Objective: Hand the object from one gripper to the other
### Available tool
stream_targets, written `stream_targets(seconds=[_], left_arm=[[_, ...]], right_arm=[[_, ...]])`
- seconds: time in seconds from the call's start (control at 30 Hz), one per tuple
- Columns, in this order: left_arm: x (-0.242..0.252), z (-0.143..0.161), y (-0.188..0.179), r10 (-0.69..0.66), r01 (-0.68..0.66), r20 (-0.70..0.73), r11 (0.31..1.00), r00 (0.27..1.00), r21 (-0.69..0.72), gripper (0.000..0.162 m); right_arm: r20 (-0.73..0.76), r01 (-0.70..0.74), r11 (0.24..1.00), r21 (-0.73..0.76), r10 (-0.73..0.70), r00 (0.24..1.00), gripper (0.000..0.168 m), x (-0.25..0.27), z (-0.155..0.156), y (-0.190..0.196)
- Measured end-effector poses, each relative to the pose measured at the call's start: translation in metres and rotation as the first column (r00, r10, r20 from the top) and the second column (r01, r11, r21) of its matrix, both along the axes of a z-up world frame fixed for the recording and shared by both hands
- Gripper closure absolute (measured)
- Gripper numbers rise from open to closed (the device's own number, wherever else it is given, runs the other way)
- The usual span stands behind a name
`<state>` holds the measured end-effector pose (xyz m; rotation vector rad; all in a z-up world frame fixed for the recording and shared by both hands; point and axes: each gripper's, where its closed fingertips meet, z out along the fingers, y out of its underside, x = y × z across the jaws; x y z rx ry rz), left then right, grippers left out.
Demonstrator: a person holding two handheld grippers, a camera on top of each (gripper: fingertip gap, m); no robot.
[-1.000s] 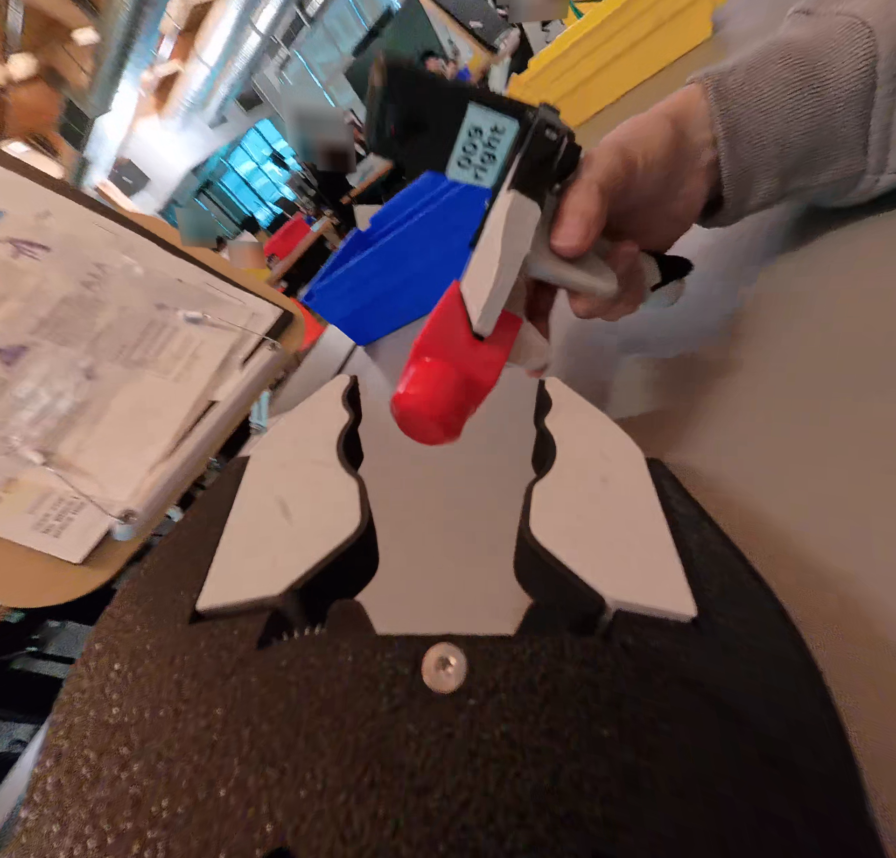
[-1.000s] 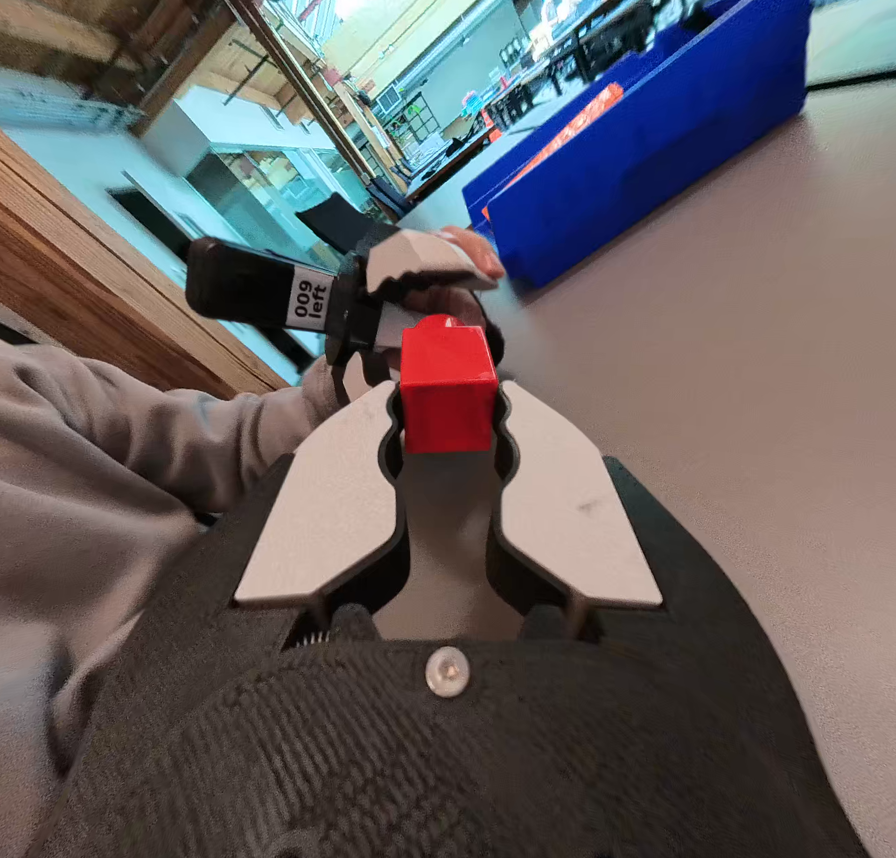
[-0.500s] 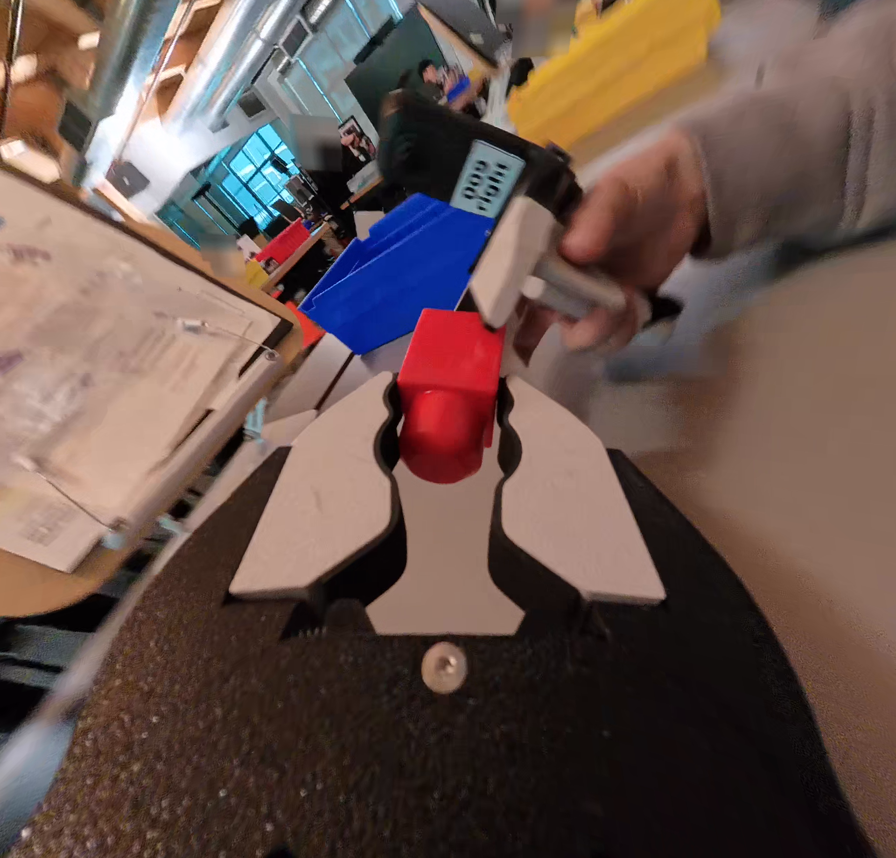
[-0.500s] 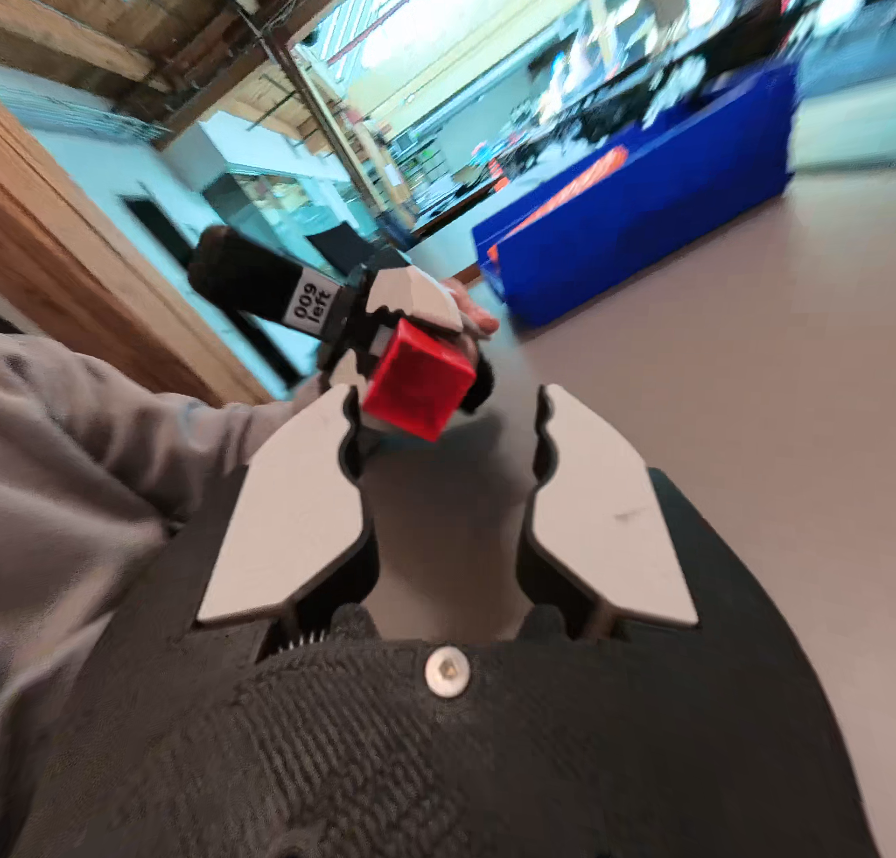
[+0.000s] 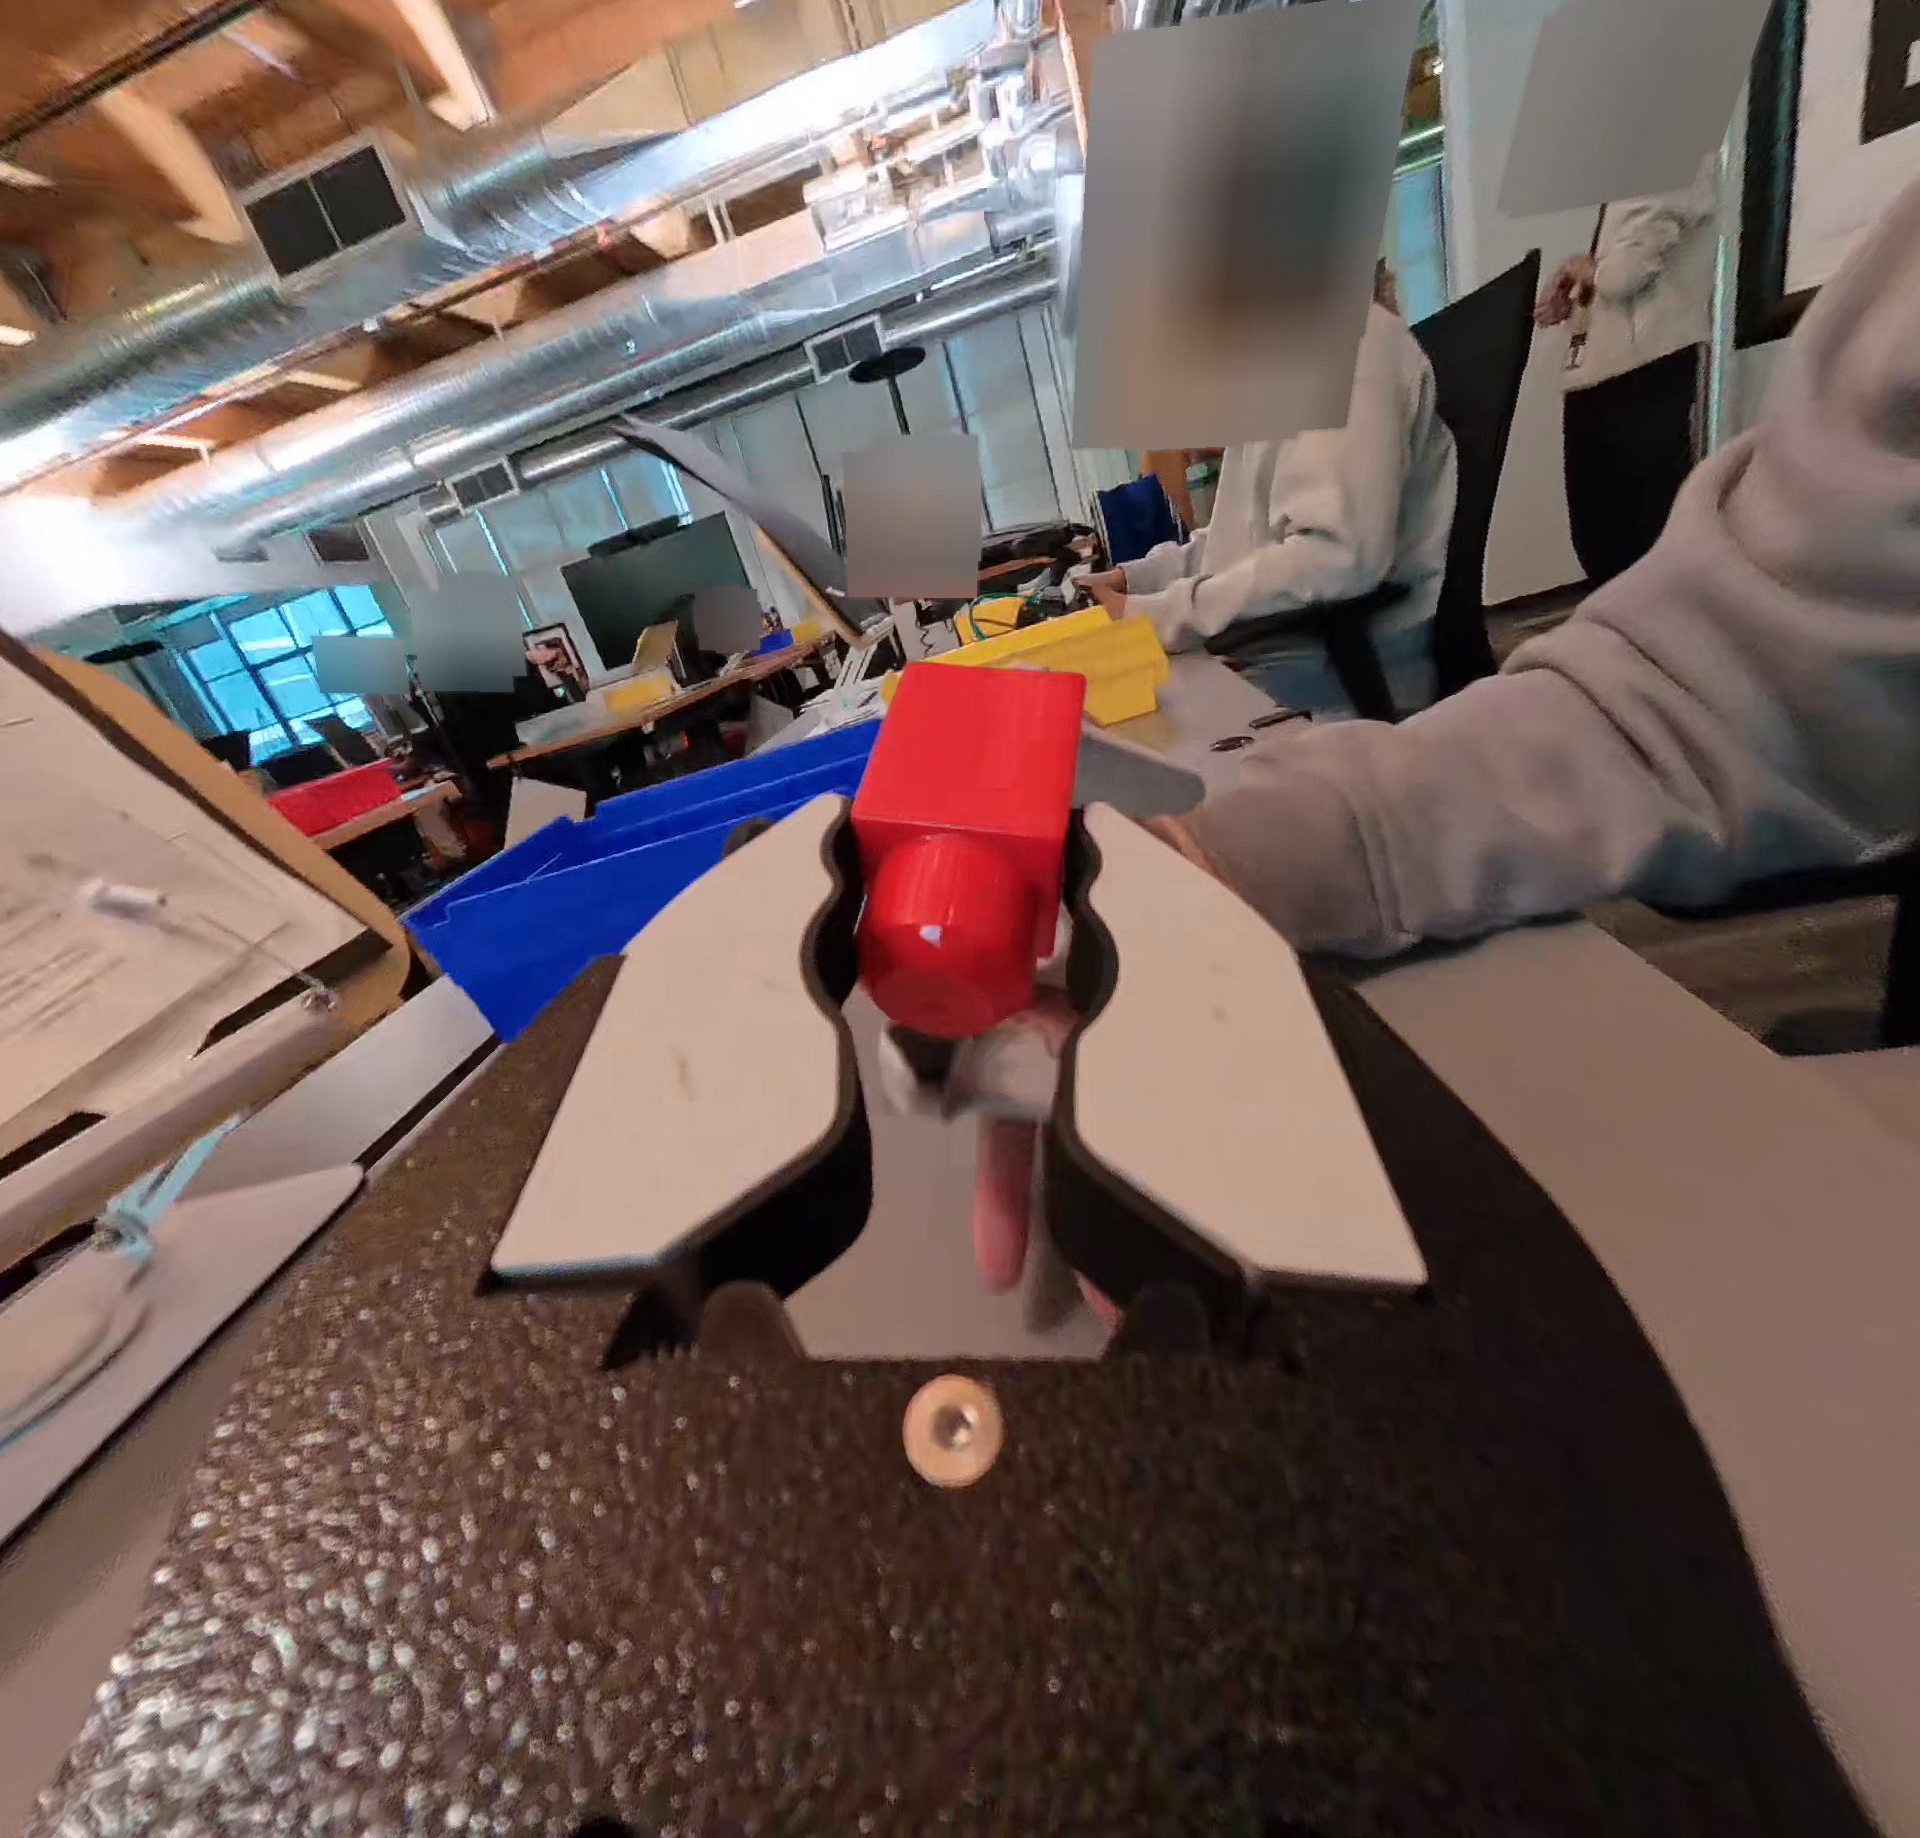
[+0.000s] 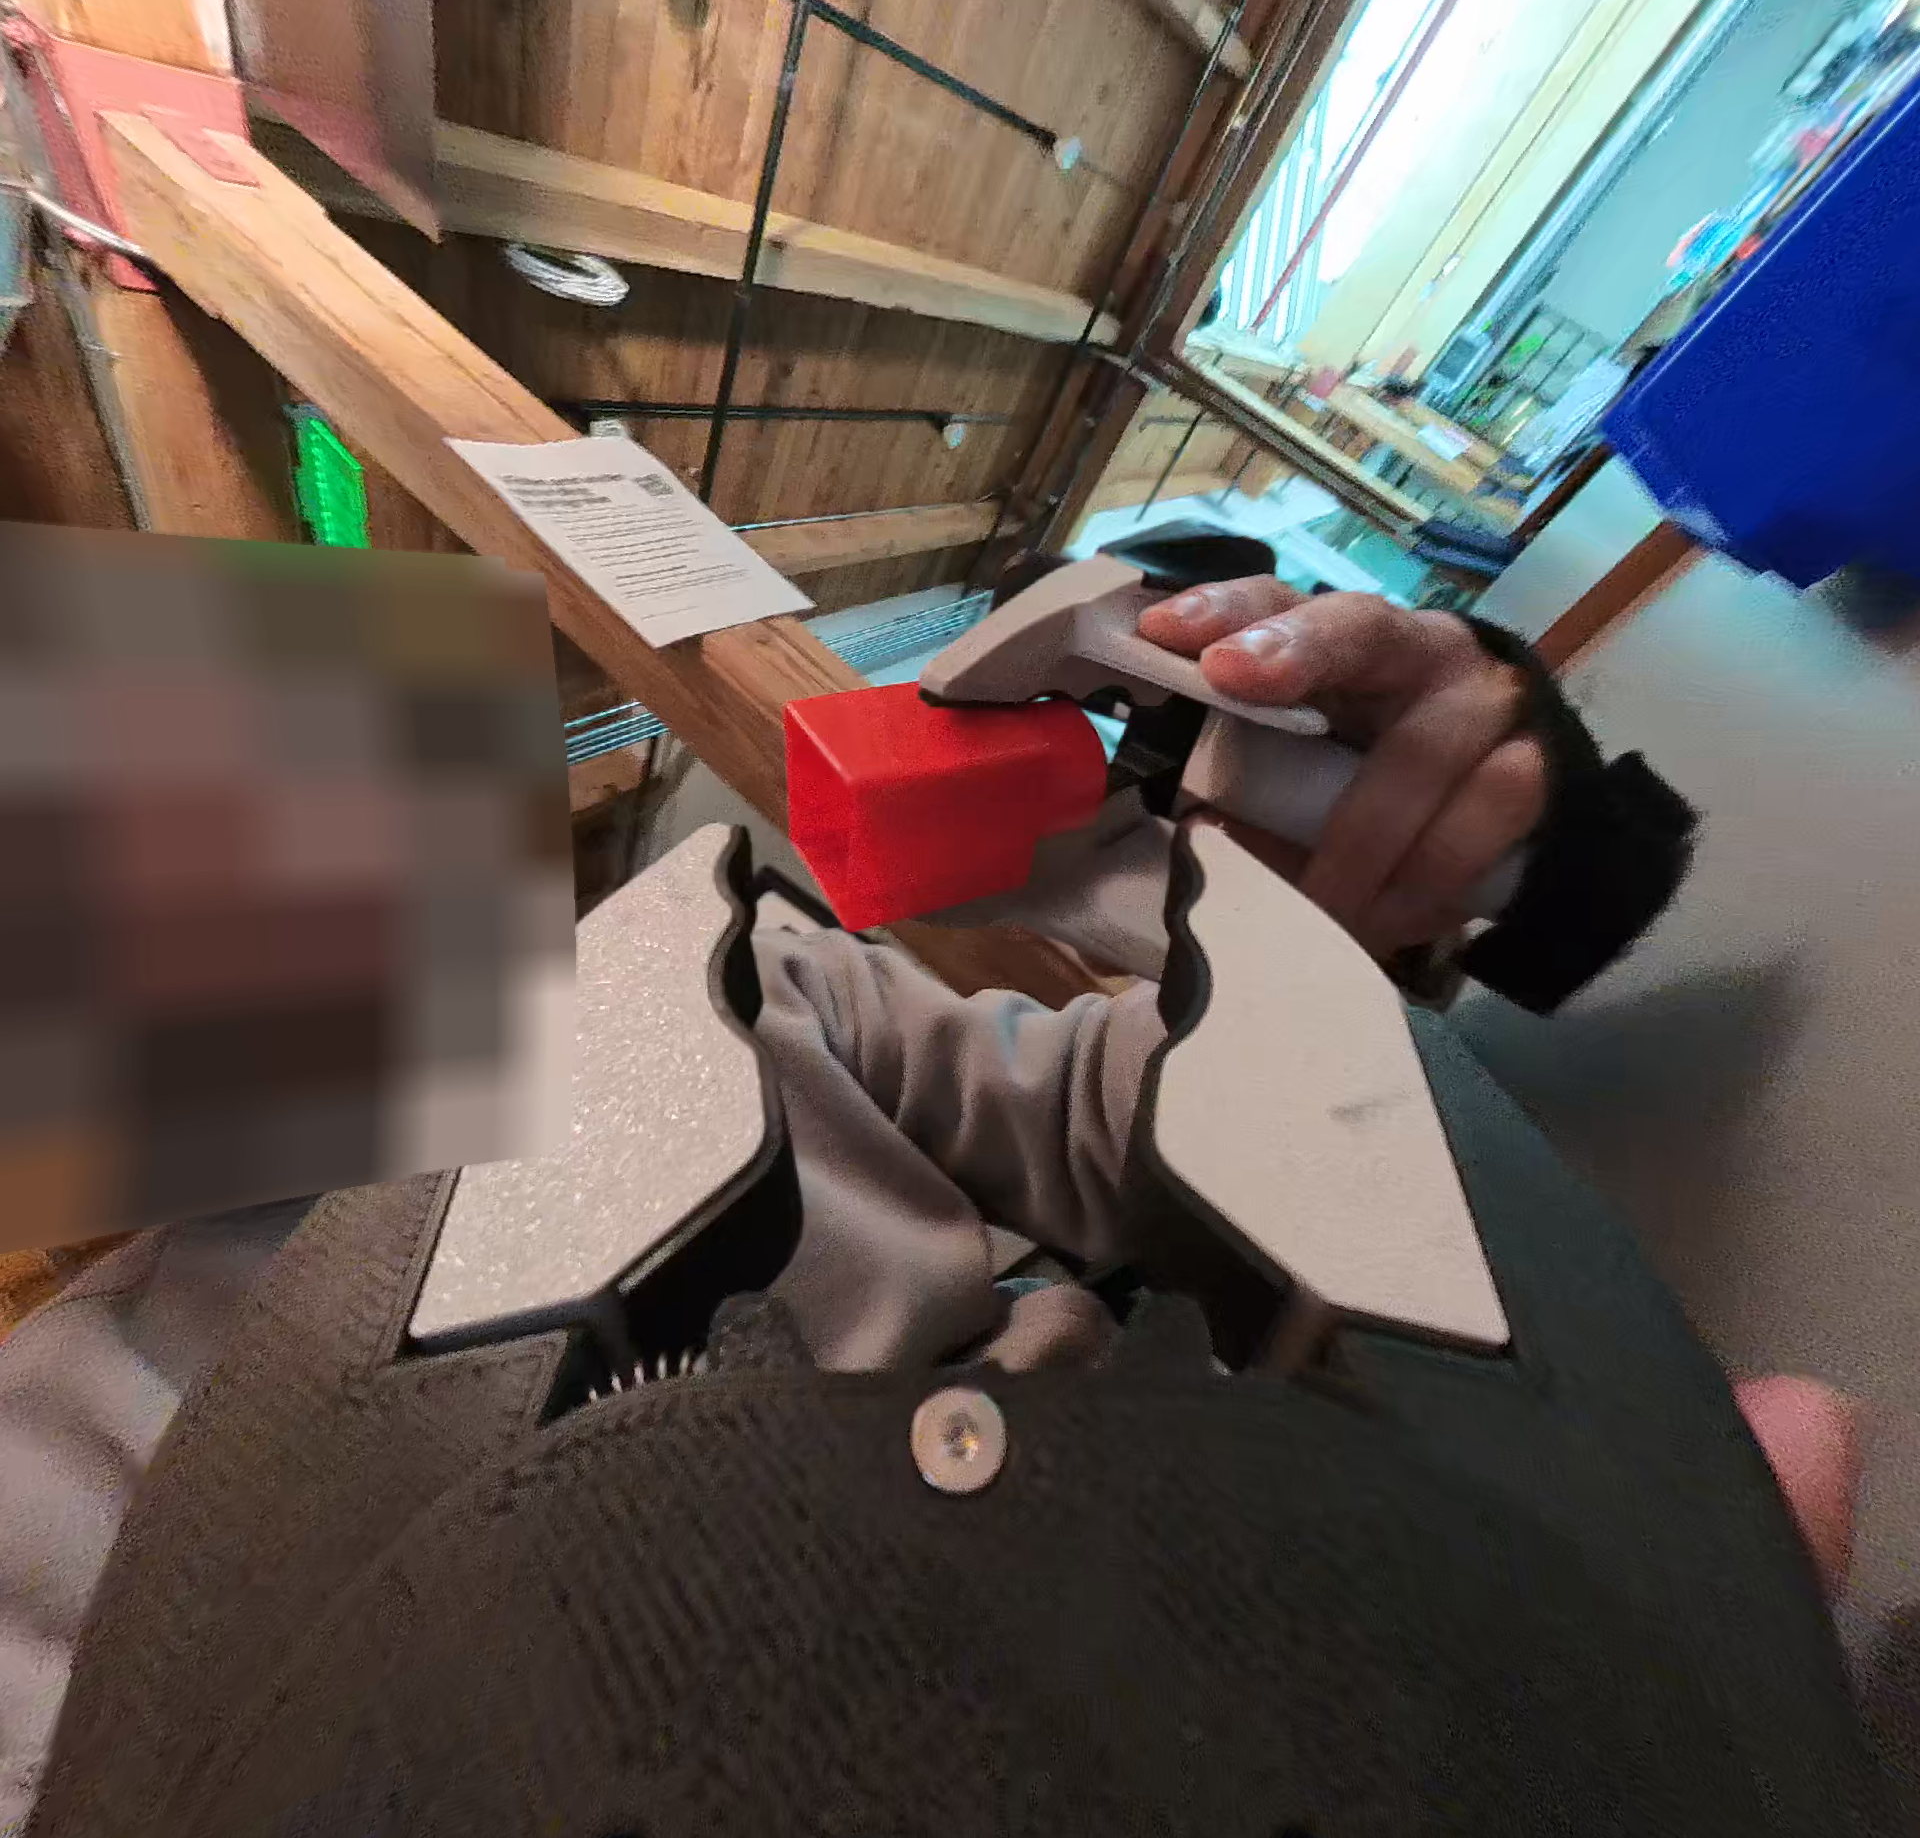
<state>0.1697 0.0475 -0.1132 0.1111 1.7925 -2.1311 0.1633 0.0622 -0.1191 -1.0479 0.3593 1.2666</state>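
Observation:
A red block (image 5: pixel 961 832) with a square body and a round cap end sits between the fingers of my left gripper (image 5: pixel 956 905), which is shut on it, cap end toward the camera. In the right wrist view the same red block (image 6: pixel 925 806) is held by the left gripper (image 6: pixel 1039 749) in a hand, just above and beyond my right gripper (image 6: pixel 961 915). My right gripper is open and empty, its jaws wide apart. A grey sleeve (image 6: pixel 935 1092) shows between its fingers.
A blue bin (image 5: pixel 623 884) and a yellow bin (image 5: pixel 1060 650) stand on the grey table (image 5: pixel 1558 1113). A clipboard with papers (image 5: pixel 135 915) is at the left. People sit at desks behind. A wooden beam (image 6: pixel 416 386) crosses the right wrist view. The tips of both grippers are at nearly the same place.
The red block went from the right gripper to the left one. The right gripper opened and drew back. The left gripper closed on the block and lifted it, both views swinging upward.

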Motion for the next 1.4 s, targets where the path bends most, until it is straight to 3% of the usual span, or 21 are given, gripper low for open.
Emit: stream_targets(seconds=[0.13, 0.27, 0.5, 0.67, 0.77, 0.8, 0.87, 0.93, 1.0, 1.07, 1.1, 1.17, 1.23, 1.3, 1.4], left_arm=[[-0.002, -0.009, -0.01, 0.002, -0.004, 0.028, 0.999, 1.0, 0.046, 0.125], [-0.003, -0.011, -0.015, -0.011, 0.01, 0.023, 0.999, 1.0, 0.037, 0.125], [-0.007, -0.01, -0.021, -0.021, 0.02, 0.032, 1.0, 0.999, 0.015, 0.125], [-0.004, -0.014, -0.02, -0.008, 0.008, 0.011, 0.999, 1.0, 0.045, 0.124], [0.007, -0.013, -0.015, 0.061, -0.058, -0.055, 0.997, 0.997, 0.041, 0.105], [0.012, -0.013, -0.013, 0.085, -0.082, -0.084, 0.996, 0.993, 0.041, 0.097], [0.016, -0.017, -0.01, 0.094, -0.083, -0.159, 0.994, 0.983, 0.073, 0.091], [0.021, -0.022, -0.009, 0.089, -0.065, -0.269, 0.993, 0.959, 0.097, 0.085], [0.024, -0.028, -0.01, 0.045, -0.01, -0.42, 0.996, 0.907, 0.084, 0.084], [0.025, -0.032, -0.012, -0.047, 0.071, -0.609, 0.997, 0.792, 0.015, 0.09], [0.025, -0.034, -0.013, -0.093, 0.11, -0.685, 0.994, 0.723, -0.019, 0.089], [0.027, -0.04, -0.014, -0.133, 0.15, -0.788, 0.987, 0.601, -0.052, 0.099], [0.025, -0.043, -0.016, -0.168, 0.176, -0.828, 0.981, 0.535, -0.085, 0.099], [0.022, -0.047, -0.019, -0.168, 0.204, -0.844, 0.976, 0.509, -0.071, 0.102], [0.012, -0.055, -0.024, -0.148, 0.261, -0.837, 0.965, 0.527, -0.006, 0.101]], right_arm=[[-0.072, -0.056, 0.995, 0.085, 0.062, 0.995, 0.088, -0.009, 0.011, 0.003], [-0.02, -0.054, 0.997, 0.06, 0.056, 0.998, 0.08, -0.018, 0.006, 0.011], [-0.081, -0.017, 0.988, 0.155, 0.029, 0.996, 0.099, -0.007, 0.016, 0.003], [0.045, 0.003, 0.996, 0.092, -0.008, 0.999, 0.1, -0.008, 0.012, 0.004], [0.24, 0.147, 0.988, 0.054, -0.156, 0.958, 0.1, -0.002, 0.012, 0.0], [0.347, 0.241, 0.97, 0.042, -0.24, 0.907, 0.1, 0.004, 0.01, -0.002], [0.596, 0.44, 0.896, 0.064, -0.388, 0.703, 0.099, 0.019, 0.005, -0.008], [0.766, 0.609, 0.771, 0.184, -0.501, 0.403, 0.099, 0.035, 0.007, -0.02], [0.842, 0.685, 0.628, 0.37, -0.539, 0.039, 0.1, 0.046, 0.014, -0.034], [0.847, 0.659, 0.547, 0.516, -0.44, -0.298, 0.099, 0.05, 0.014, -0.04], [0.832, 0.632, 0.542, 0.555, -0.367, -0.416, 0.1, 0.05, 0.011, -0.04], [0.787, 0.581, 0.56, 0.59, -0.241, -0.568, 0.1, 0.048, 0.001, -0.034], [0.741, 0.527, 0.608, 0.593, -0.158, -0.652, 0.099, 0.043, -0.012, -0.025], [0.697, 0.491, 0.629, 0.602, -0.115, -0.708, 0.099, 0.039, -0.018, -0.018], [0.691, 0.466, 0.646, 0.605, -0.134, -0.71, 0.1, 0.032, -0.019, -0.012]])
